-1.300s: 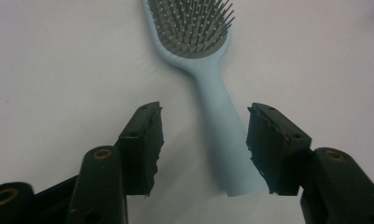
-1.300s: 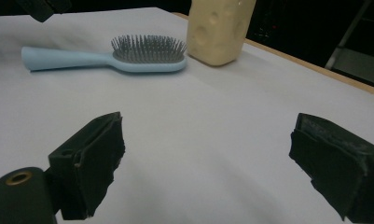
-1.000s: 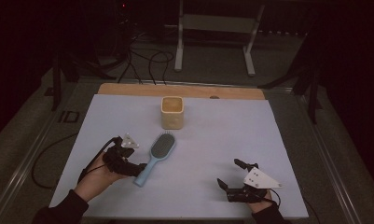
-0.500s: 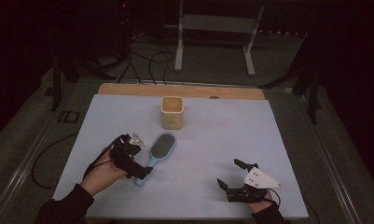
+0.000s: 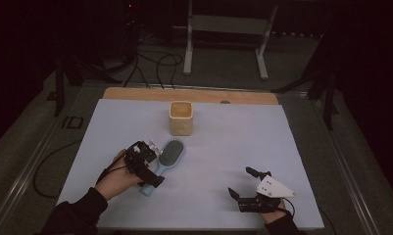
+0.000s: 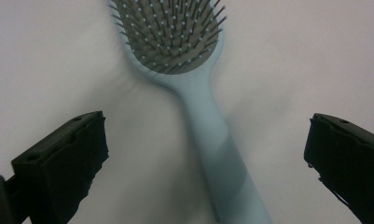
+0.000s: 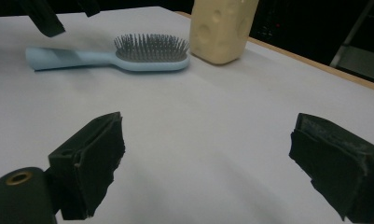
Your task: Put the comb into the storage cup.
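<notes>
A light blue hairbrush (image 5: 169, 154) with grey bristles lies flat on the white table mat (image 5: 233, 142). Its handle points toward the near left. My left gripper (image 5: 152, 166) hovers over that handle, open, and its jaws have just been opening. In the left gripper view the handle (image 6: 212, 140) runs between the two wide-apart jaws of the left gripper (image 6: 205, 128), touching neither. My right gripper (image 5: 242, 182) rests near the front right edge, open and empty. From the right gripper view (image 7: 208, 128) the hairbrush (image 7: 128, 58) lies farther off to the left.
A cream, square cup with round dimples (image 5: 181, 117) stands upright behind the brush head, also seen as the cup (image 7: 222, 28) in the right gripper view. A wooden strip (image 5: 189, 94) borders the mat's far edge. Cables and a metal stand are on the floor beyond.
The left hand has moved right, from beside the brush to over its handle, and its jaws now straddle the handle. The right gripper has stayed put.
</notes>
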A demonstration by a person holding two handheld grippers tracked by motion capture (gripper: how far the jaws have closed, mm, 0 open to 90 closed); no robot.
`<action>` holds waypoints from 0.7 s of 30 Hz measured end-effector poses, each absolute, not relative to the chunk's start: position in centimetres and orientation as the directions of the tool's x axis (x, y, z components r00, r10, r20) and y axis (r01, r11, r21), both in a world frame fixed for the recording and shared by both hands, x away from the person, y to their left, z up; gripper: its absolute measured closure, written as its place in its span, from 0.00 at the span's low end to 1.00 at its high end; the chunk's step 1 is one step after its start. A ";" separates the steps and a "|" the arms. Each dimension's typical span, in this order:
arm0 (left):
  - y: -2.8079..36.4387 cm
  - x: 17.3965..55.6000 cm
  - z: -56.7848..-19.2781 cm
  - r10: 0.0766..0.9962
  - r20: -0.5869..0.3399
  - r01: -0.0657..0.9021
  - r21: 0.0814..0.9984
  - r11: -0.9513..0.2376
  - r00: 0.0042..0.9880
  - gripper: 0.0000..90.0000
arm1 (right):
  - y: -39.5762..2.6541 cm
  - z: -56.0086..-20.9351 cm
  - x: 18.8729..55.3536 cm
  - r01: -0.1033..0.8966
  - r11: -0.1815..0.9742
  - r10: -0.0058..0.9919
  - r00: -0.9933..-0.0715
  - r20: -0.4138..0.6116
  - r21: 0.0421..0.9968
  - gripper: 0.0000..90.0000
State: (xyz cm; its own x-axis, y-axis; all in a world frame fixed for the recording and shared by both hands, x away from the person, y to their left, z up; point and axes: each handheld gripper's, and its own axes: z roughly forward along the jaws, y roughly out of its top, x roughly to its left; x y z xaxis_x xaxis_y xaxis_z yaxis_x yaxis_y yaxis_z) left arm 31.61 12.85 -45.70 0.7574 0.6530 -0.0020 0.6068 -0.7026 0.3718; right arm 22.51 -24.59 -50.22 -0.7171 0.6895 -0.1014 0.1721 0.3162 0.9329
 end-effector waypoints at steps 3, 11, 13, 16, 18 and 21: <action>12.5 32.0 -45.9 0.656 -0.008 0.617 0.351 -0.705 0.754 0.00 | -24.6 -50.2 22.5 0.174 0.313 0.689 -0.718 -0.098 0.934 0.10; 11.8 32.6 -46.4 0.666 0.001 0.629 0.326 -0.706 0.746 0.00 | -24.6 -50.2 22.5 0.173 0.312 0.690 -0.717 -0.097 0.934 0.10; 11.6 32.9 -46.5 0.681 -0.009 0.647 0.320 -0.692 0.732 0.00 | -24.7 -50.2 22.5 0.173 0.308 0.691 -0.716 -0.095 0.936 0.10; 11.3 33.4 -46.8 0.702 -0.023 0.674 0.306 -0.673 0.712 0.00 | -24.7 -50.2 22.5 0.173 0.308 0.692 -0.716 -0.096 0.935 0.10; 11.1 33.6 -47.0 0.716 -0.002 0.687 0.287 -0.668 0.698 0.00 | -24.6 -50.1 22.4 0.174 0.308 0.692 -0.716 -0.095 0.935 0.10; 10.9 34.0 -47.2 0.735 -0.029 0.714 0.267 -0.647 0.677 0.00 | -24.6 -50.2 22.4 0.173 0.309 0.691 -0.717 -0.096 0.935 0.10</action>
State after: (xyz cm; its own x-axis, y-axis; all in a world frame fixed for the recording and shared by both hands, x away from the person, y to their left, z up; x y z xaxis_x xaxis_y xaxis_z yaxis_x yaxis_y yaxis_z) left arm 34.02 10.95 -47.21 0.6769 0.7355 -0.0286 0.7143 -0.6471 0.2666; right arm 22.42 -24.63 -50.16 -0.7166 0.6908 -0.0961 0.1727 0.3092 0.9352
